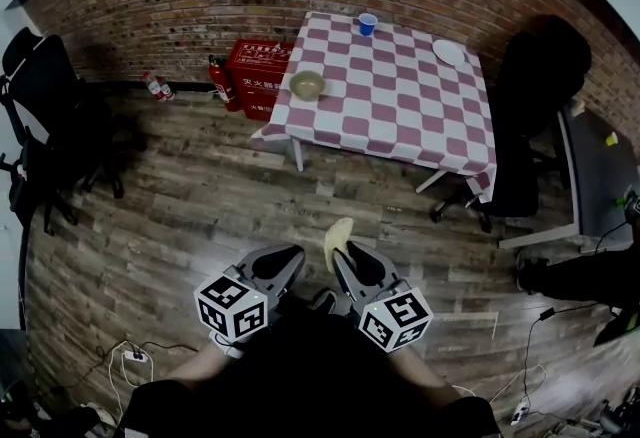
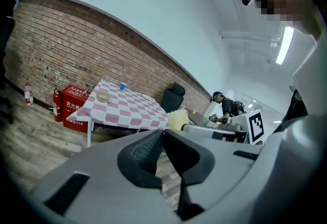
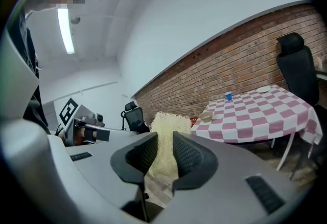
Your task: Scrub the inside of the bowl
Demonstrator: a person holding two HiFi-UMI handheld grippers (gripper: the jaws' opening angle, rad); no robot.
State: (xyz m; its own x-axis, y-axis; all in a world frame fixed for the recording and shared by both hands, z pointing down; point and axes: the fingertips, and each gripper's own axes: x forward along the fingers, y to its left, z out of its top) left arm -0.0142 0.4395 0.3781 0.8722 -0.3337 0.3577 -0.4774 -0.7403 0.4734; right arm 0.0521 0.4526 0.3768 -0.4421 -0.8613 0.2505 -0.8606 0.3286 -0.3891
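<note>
A tan bowl [image 1: 307, 84] sits near the left edge of a table with a red-and-white checked cloth [image 1: 400, 116], far ahead of me; it also shows small in the left gripper view, bowl [image 2: 103, 96], and the right gripper view, bowl [image 3: 206, 115]. My right gripper [image 1: 342, 248] is shut on a pale yellow scrub pad [image 3: 163, 146], which sticks out past its jaws, pad [image 1: 337, 238]. My left gripper [image 1: 292, 261] is shut with nothing in it. Both are held low, close to my body, well short of the table.
On the table stand a blue cup [image 1: 367, 23] and a white plate [image 1: 449, 52]. A red box [image 1: 258, 76] and a fire extinguisher [image 1: 224, 82] stand by the brick wall. Black office chairs [image 1: 535, 116] flank the table; cables lie on the wooden floor [image 1: 180, 216].
</note>
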